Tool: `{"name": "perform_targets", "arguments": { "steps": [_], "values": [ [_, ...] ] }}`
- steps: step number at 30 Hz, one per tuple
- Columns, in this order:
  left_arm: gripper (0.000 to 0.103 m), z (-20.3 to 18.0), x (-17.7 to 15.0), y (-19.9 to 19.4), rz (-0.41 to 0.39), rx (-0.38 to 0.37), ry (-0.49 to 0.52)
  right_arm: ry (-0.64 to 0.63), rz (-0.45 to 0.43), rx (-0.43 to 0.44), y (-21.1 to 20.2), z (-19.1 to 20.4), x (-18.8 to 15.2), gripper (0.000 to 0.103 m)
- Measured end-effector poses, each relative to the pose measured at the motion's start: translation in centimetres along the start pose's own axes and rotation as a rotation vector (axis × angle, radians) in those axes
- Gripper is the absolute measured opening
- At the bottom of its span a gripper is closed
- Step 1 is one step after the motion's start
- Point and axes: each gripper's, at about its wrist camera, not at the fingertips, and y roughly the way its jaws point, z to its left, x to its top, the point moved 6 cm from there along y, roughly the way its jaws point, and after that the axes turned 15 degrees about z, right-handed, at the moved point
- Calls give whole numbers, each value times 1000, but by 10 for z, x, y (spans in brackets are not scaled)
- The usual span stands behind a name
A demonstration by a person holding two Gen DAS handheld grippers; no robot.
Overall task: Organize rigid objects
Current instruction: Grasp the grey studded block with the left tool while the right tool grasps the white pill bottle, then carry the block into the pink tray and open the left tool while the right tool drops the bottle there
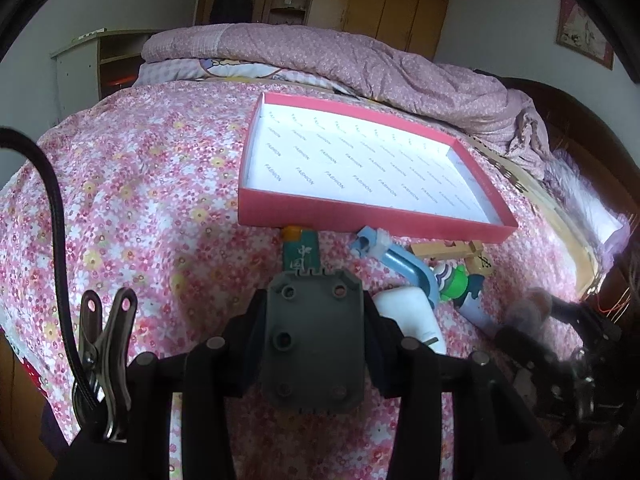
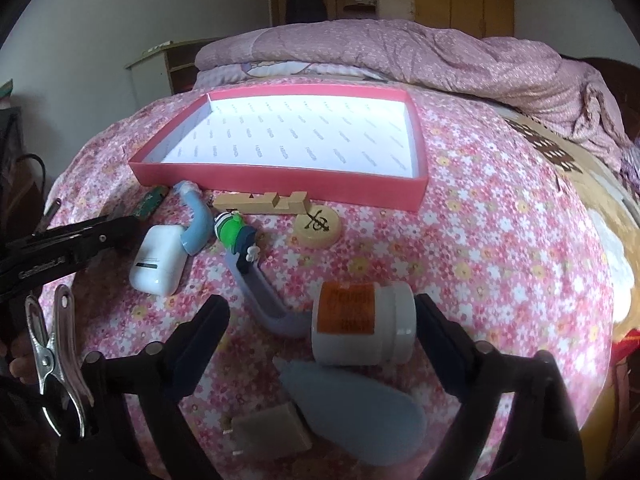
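A shallow red box (image 1: 360, 216) with a white printed inside lies on the flowered bedspread; it also shows in the right wrist view (image 2: 280, 178). My left gripper (image 1: 316, 320) is shut on a grey square plate (image 1: 316, 340) just short of the box's near wall. My right gripper (image 2: 324, 320) is open, its jaws either side of a white jar with an orange label (image 2: 360, 326) lying on its side. Loose between box and grippers lie a white case (image 2: 158, 260), a blue bent tube (image 2: 196, 224), a green toy figure (image 2: 234, 234), a wooden piece (image 2: 260, 202) and a round wooden disc (image 2: 318, 226).
A green card (image 1: 302, 254) lies against the box's near wall. A lilac scoop (image 2: 272, 308), a blue oval piece (image 2: 360, 416) and a small tan block (image 2: 272, 432) lie near my right gripper. A folded pink quilt (image 1: 360, 64) lies behind the box. The bed drops off at the left.
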Motion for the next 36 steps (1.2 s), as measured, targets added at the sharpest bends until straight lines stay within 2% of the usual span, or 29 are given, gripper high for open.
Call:
{"name": "perform_targets", "arguments": {
  "steps": [6, 11, 12, 22, 28, 36],
  "values": [
    [46, -3, -1, -6, -13, 0, 6, -116, 12, -17, 8, 18, 8, 80],
    [46, -4, -2, -12, -23, -2, 6, -204, 27, 4, 13, 37, 9, 65],
    [46, -4, -2, -13, -25, -2, 6, -213, 29, 19, 13, 40, 8, 57],
    [46, -5, -1, -22, -42, -3, 7, -231, 22, 134, -3, 51, -1, 57],
    [46, -7, -1, -25, -47, -2, 14, -243, 34, 113, -4, 48, -7, 57],
    [46, -15, 1, -28, -50, -6, 36, -175, 5, 169, -19, 30, 2, 57]
  ]
}}
